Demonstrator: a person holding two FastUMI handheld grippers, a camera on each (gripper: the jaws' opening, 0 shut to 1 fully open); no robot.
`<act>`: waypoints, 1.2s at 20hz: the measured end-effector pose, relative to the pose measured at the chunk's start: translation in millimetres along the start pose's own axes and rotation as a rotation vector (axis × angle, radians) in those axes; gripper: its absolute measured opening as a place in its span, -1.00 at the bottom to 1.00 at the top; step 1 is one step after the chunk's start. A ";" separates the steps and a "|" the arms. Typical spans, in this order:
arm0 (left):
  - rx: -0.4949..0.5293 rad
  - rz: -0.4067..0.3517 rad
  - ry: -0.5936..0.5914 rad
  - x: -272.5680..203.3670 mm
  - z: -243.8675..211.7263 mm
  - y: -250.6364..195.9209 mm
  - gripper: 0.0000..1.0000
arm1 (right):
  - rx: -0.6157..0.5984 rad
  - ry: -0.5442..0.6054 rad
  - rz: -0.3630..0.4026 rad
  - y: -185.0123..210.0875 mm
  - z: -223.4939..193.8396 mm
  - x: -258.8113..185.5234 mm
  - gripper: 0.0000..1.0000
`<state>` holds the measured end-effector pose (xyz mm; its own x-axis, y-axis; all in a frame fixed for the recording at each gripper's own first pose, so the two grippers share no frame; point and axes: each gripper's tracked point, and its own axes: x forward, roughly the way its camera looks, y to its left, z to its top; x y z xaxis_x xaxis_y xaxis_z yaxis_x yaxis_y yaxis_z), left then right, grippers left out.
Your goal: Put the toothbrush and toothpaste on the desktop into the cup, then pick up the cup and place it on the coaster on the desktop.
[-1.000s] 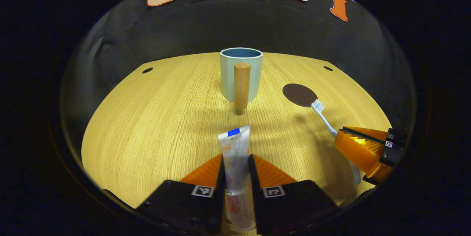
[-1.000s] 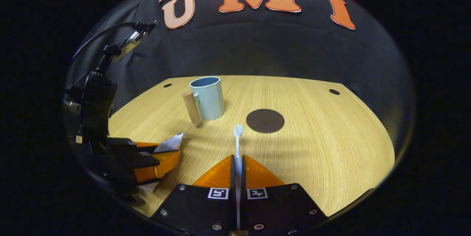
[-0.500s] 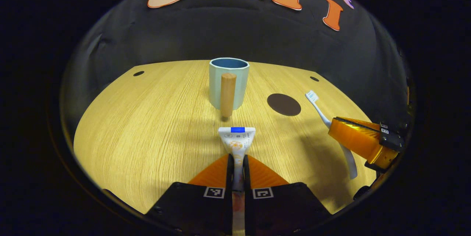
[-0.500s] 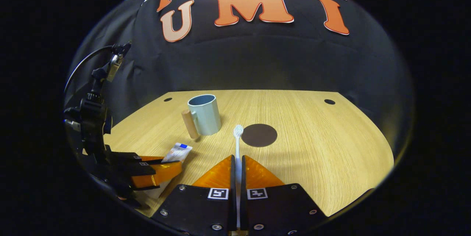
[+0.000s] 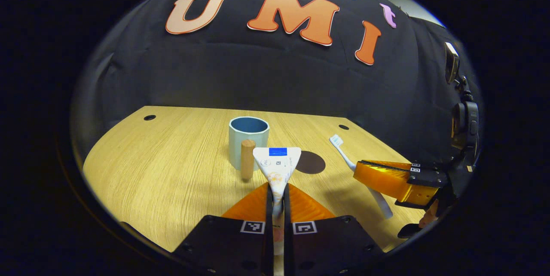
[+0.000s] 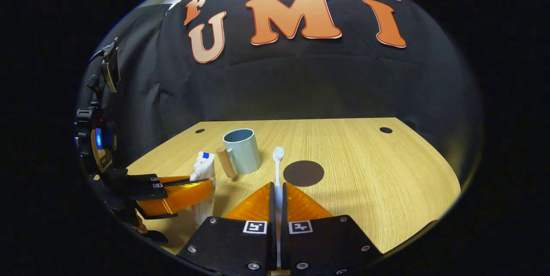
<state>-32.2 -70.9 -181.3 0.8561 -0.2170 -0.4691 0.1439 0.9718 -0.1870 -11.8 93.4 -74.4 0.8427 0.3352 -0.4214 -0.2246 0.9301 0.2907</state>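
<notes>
My left gripper is shut on the white toothpaste tube, held off the table with its flat crimped end pointing forward. My right gripper is shut on the white toothbrush, bristle head forward, also lifted. The pale blue cup with a wooden handle stands upright on the wooden desktop, ahead of both grippers. The dark round coaster lies to the right of the cup. In the left gripper view the right gripper holds the toothbrush at the right. In the right gripper view the left gripper carries the tube.
The desktop has small dark holes near its far corners. The black cloth wall closes off the back of the table. Bare wood lies around the cup and to the right of the coaster.
Both grippers have risen and tilted up, lifting the toothpaste and the toothbrush off the table. The cup and coaster sit lower and farther in both views.
</notes>
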 end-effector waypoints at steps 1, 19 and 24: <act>0.002 -0.011 -0.008 2.2 1.3 -1.9 -0.82 | 0.003 -0.007 0.001 -0.4 2.2 -0.1 -0.92; 0.019 -0.073 -0.279 -5.1 120.7 -6.2 -0.89 | 0.011 -0.132 0.002 -4.9 52.6 -5.7 -0.92; -0.019 -0.038 -0.345 3.9 165.8 16.4 -0.89 | 0.002 -0.148 -0.006 -8.3 67.0 2.4 -0.92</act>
<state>55.7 -40.5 -43.0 0.9682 -0.2059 -0.1423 0.1727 0.9610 -0.2160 24.8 76.5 -20.2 0.9070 0.3038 -0.2915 -0.2185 0.9315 0.2908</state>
